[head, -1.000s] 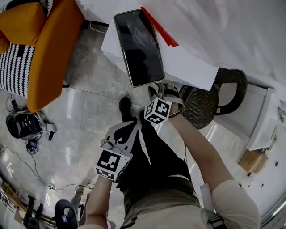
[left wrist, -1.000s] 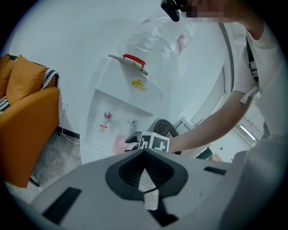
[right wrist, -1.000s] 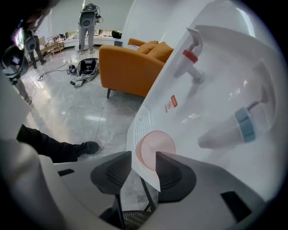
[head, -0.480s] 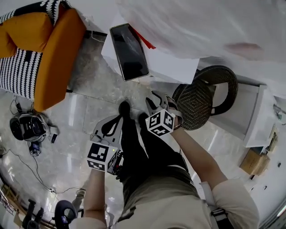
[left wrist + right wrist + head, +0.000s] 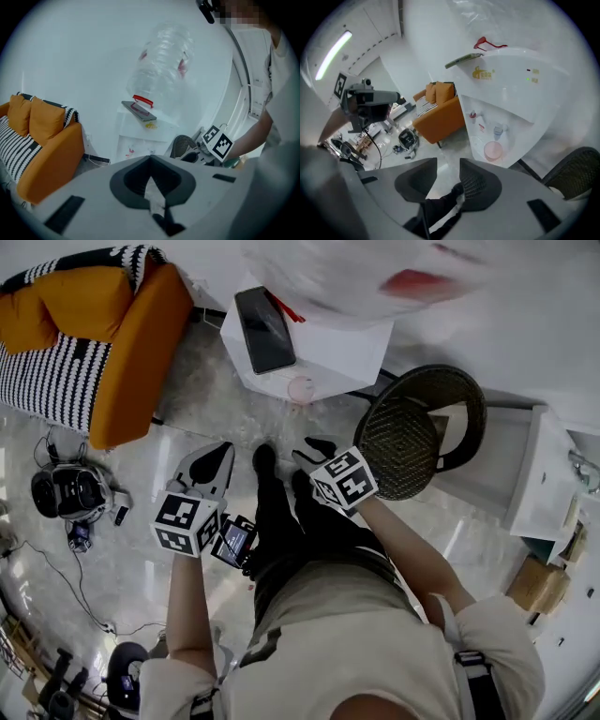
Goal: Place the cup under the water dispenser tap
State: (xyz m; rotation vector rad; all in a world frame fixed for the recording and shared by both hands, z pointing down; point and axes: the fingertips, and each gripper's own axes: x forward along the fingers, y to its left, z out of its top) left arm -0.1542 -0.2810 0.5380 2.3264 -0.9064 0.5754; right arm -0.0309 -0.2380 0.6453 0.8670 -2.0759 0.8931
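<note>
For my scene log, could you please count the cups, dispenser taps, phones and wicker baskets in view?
Cup: 1
Dispenser taps, one red and one blue: 2
Phone: 1
Wicker basket: 1
Total: 5

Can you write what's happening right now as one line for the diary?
cup: in water dispenser alcove, below blue tap | right claw: open, empty, apart from cup | left claw: shut, empty

Open floor before dispenser, wicker basket alongside
</note>
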